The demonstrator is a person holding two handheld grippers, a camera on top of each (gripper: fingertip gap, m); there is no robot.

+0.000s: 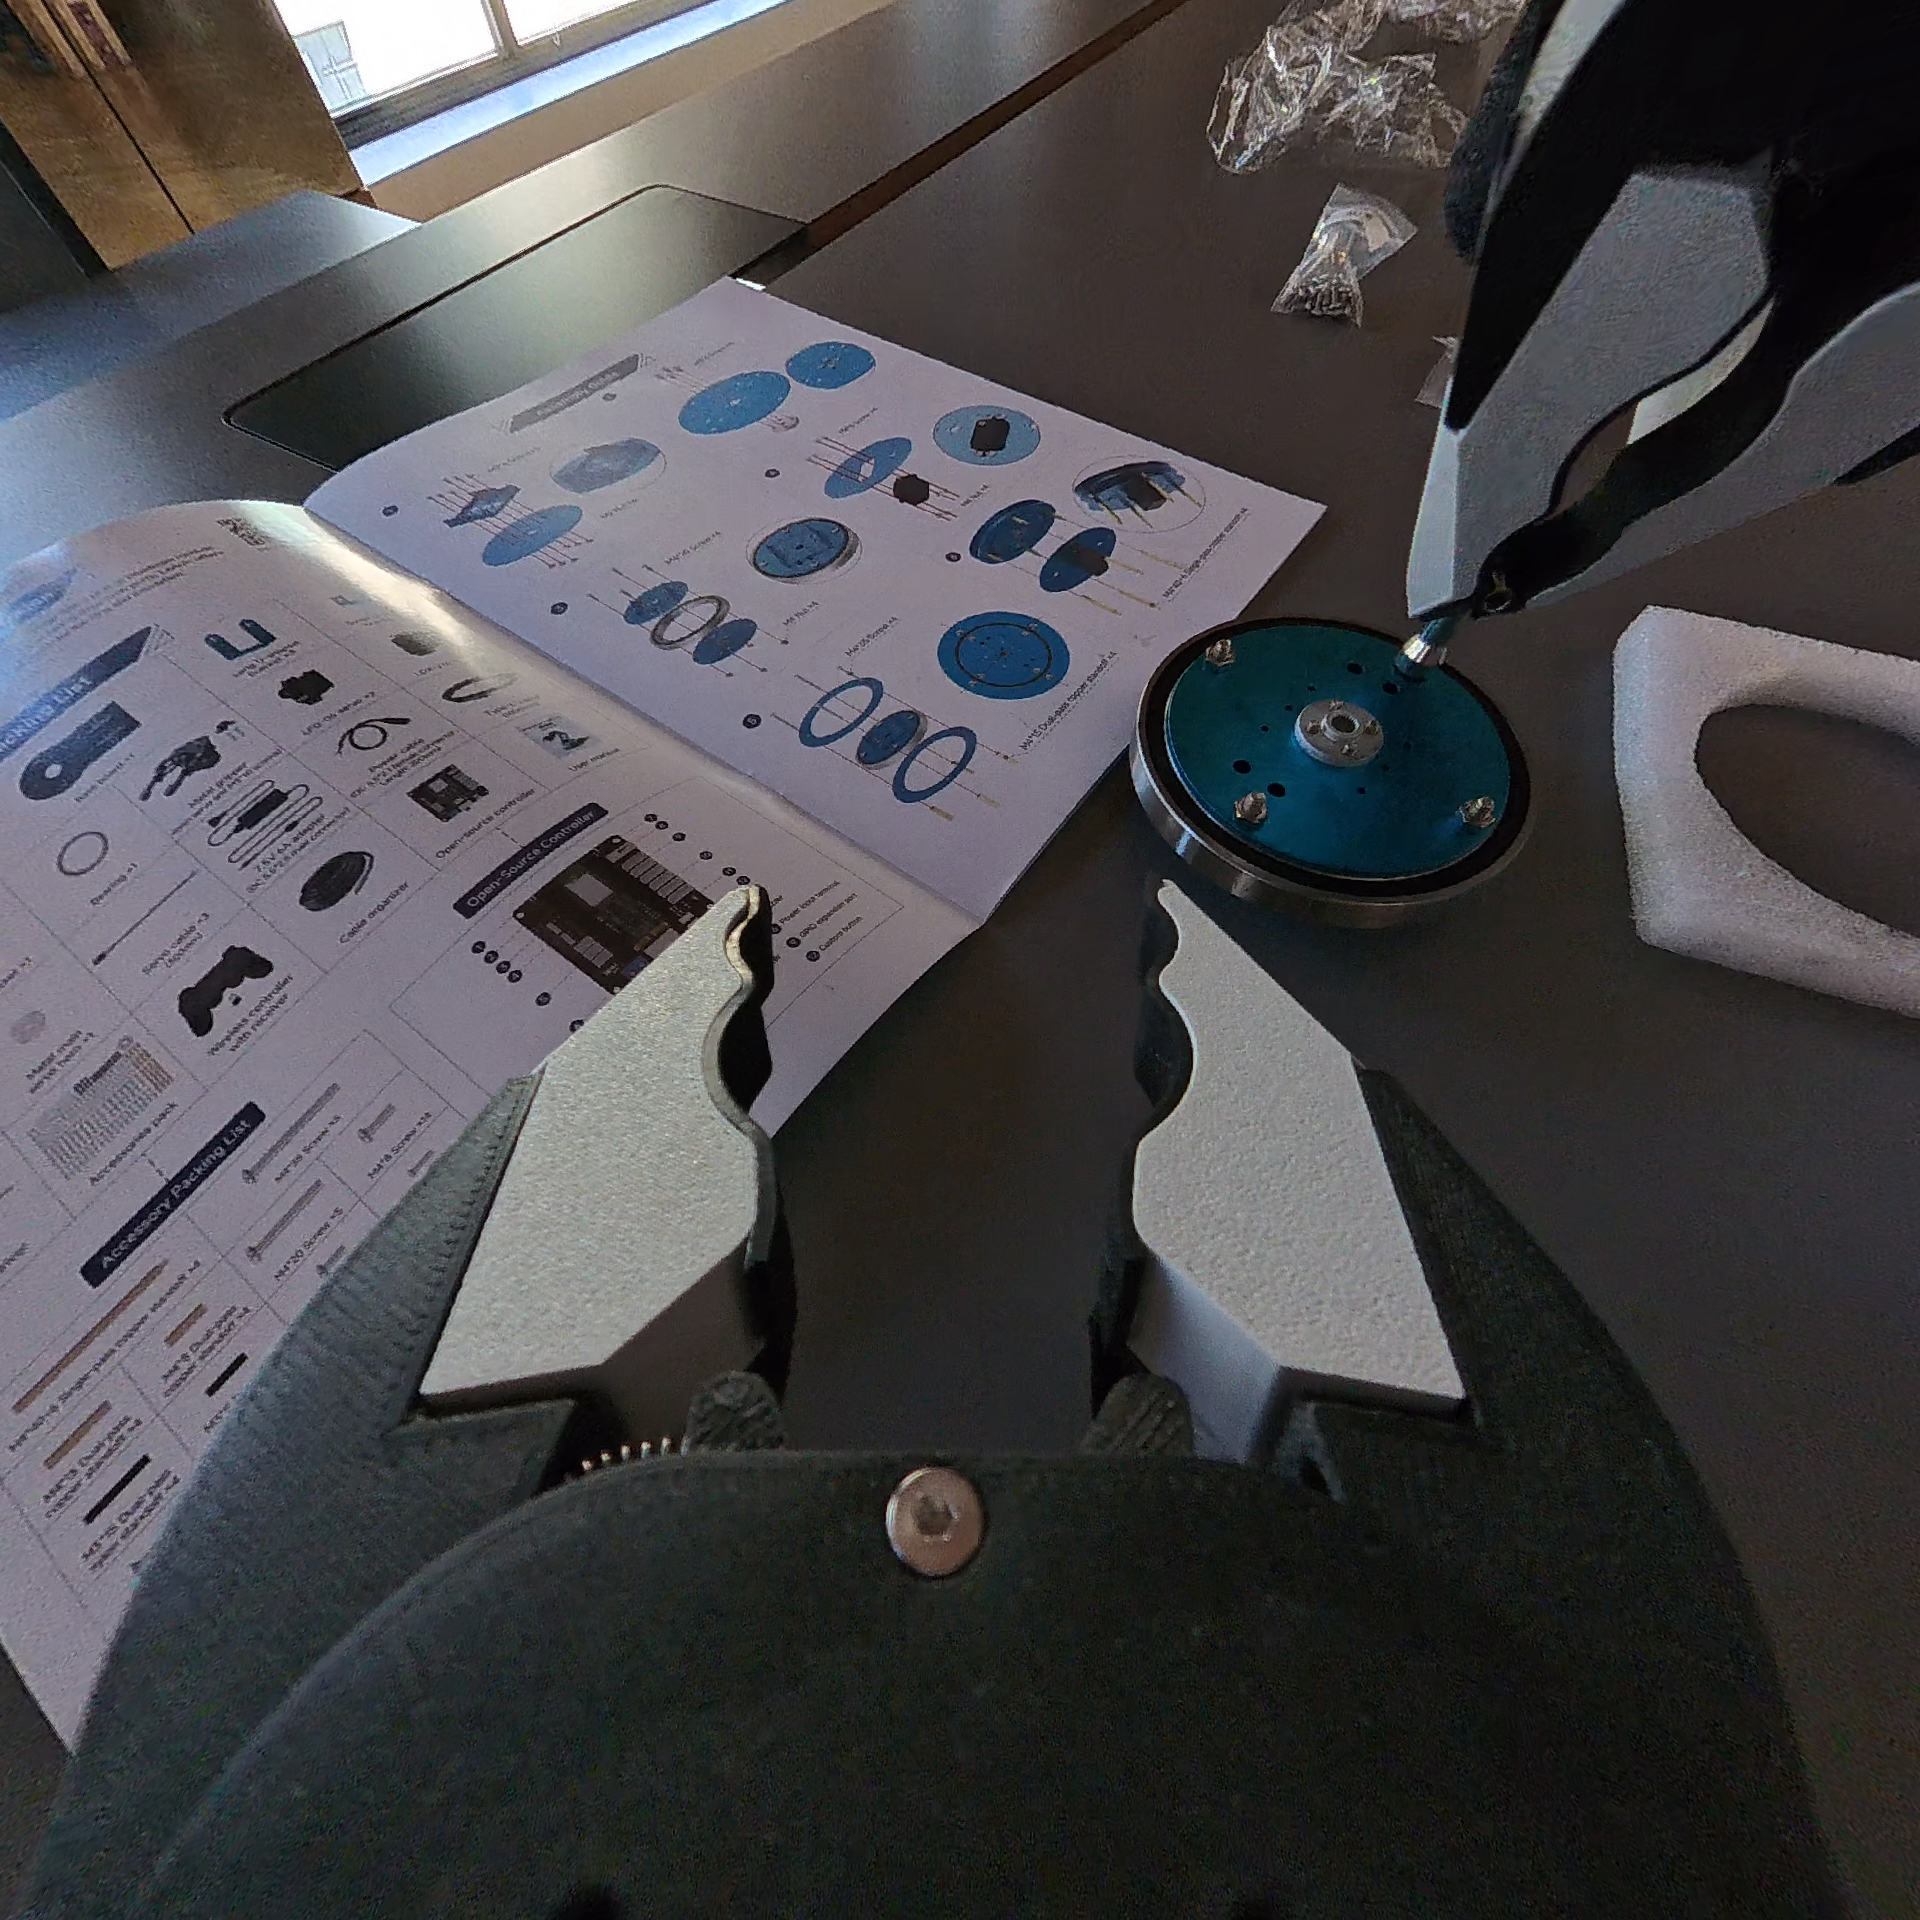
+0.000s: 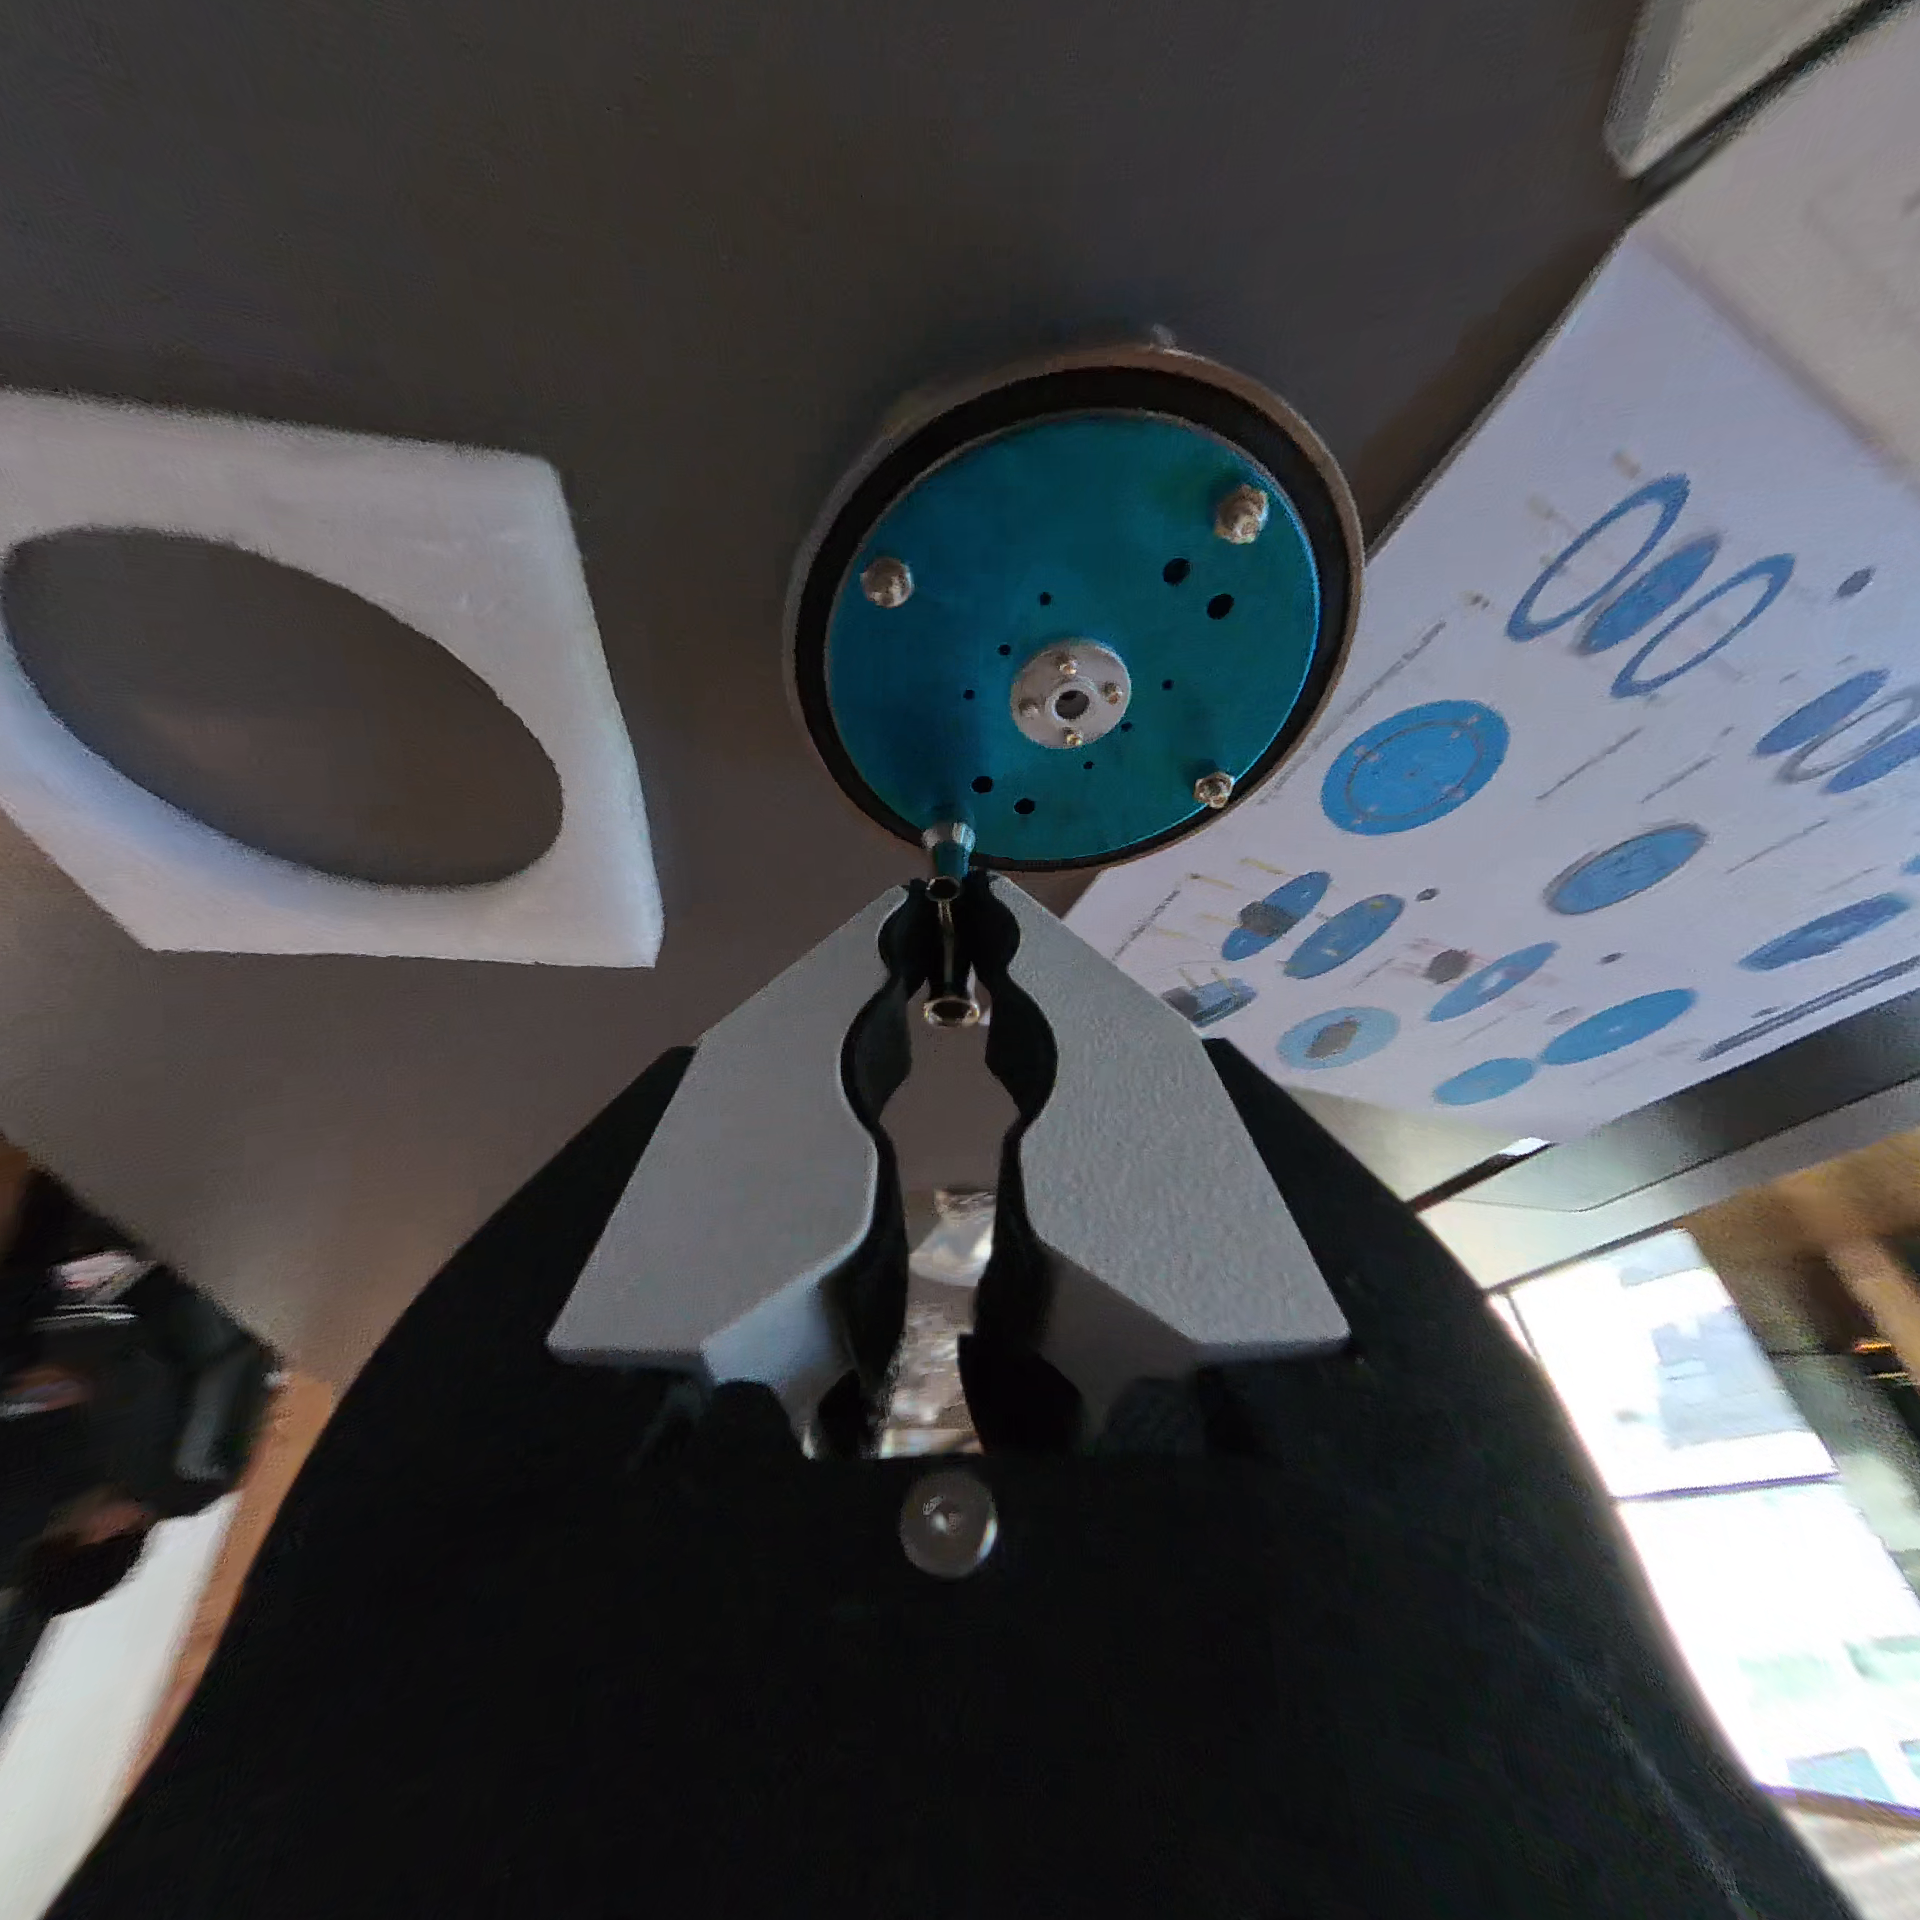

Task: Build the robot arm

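Observation:
A round blue disc (image 1: 1340, 764) in a metal bearing ring lies on the dark table; it also shows in the right wrist view (image 2: 1070, 634). It has a silver hub in the middle and three nuts near its rim. My right gripper (image 2: 948, 904) is shut on a small metal socket tool (image 2: 951, 966), whose tip (image 1: 1418, 649) sits on the disc's rim. From the left wrist view the right gripper (image 1: 1475, 603) comes down from the upper right. My left gripper (image 1: 961, 909) is open and empty, hovering just short of the disc, over the manual's edge.
An open printed manual (image 1: 623, 665) lies left of the disc. A white foam piece with an oval cut-out (image 1: 1766, 914) lies to the right. Crumpled clear plastic (image 1: 1340, 94) and a small bag of screws (image 1: 1340, 255) lie at the back.

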